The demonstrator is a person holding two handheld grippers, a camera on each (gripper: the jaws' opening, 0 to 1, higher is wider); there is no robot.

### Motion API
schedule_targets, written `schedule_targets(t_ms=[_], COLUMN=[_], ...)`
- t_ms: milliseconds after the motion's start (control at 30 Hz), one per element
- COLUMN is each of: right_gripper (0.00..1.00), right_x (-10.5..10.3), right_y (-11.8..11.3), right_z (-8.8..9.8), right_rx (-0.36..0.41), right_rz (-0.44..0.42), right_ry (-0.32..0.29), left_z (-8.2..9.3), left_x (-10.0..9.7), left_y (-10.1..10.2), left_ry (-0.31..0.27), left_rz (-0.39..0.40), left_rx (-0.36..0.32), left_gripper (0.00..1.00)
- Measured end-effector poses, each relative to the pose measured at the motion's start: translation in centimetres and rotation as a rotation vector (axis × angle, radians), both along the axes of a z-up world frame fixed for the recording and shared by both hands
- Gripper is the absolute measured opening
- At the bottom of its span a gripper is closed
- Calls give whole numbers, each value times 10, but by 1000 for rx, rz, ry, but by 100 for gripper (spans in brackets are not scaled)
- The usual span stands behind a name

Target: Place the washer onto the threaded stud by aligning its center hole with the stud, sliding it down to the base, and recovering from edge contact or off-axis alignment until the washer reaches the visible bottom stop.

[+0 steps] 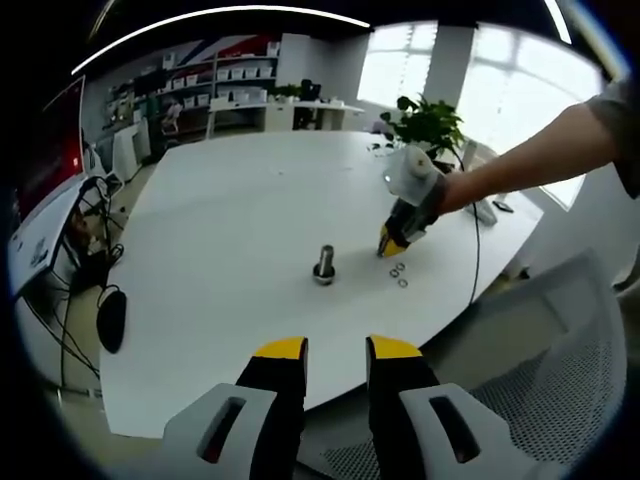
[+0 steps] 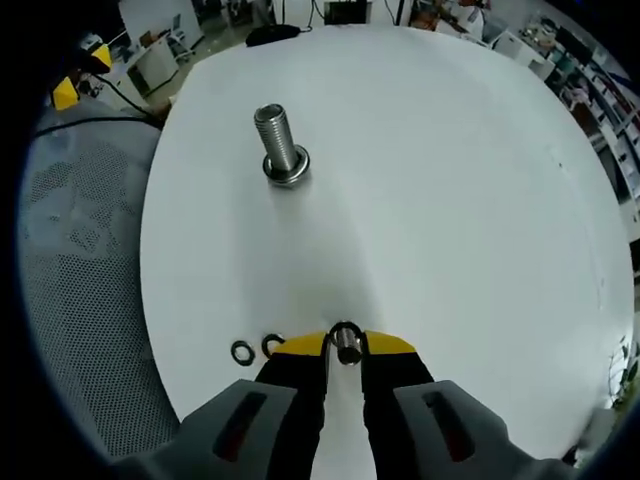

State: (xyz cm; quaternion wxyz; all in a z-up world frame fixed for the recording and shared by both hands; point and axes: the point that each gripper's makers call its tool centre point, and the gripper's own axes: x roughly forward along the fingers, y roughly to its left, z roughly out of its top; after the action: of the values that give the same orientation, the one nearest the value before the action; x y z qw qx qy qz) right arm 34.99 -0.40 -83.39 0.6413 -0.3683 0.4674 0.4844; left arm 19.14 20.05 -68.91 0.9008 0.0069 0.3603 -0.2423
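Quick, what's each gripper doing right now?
Left gripper: open, holding nothing.
Right gripper: shut on a washer, just above the table.

stud: threaded stud (image 2: 280, 145) upright mid-worktop, washer at base
washer: washer (image 2: 346, 342) pinched on edge
spares: spare washers (image 2: 256, 349) flat nearby

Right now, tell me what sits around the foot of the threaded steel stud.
A metal washer rings the foot of the upright threaded steel stud on the white table. Whether anything lies beneath that washer is hidden.

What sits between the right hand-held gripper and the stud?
Nothing: in the right gripper view, bare white table runs from the right hand-held gripper, shut on a washer, to the stud.
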Motion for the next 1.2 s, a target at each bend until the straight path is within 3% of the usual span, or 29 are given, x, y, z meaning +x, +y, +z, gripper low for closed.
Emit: schedule_targets(t_ms=[467, 867, 1100, 1200], right_gripper=[20, 23, 27, 27], right_x=[0, -20, -31, -37], right_y=[-20, -48, -41, -35], right_z=[6, 9, 11, 7], right_rx=[32, 72, 122, 103], right_rz=[-48, -125, -131, -105], right_ry=[-11, 15, 35, 30], left_z=[-3, -7, -8, -7], left_x=[-1, -4, -6, -6], left_y=[1, 3, 2, 2], left_ry=[11, 36, 47, 47], left_rz=[4, 4, 3, 7], left_rx=[13, 34, 39, 36], left_gripper=[21, 21, 21, 21])
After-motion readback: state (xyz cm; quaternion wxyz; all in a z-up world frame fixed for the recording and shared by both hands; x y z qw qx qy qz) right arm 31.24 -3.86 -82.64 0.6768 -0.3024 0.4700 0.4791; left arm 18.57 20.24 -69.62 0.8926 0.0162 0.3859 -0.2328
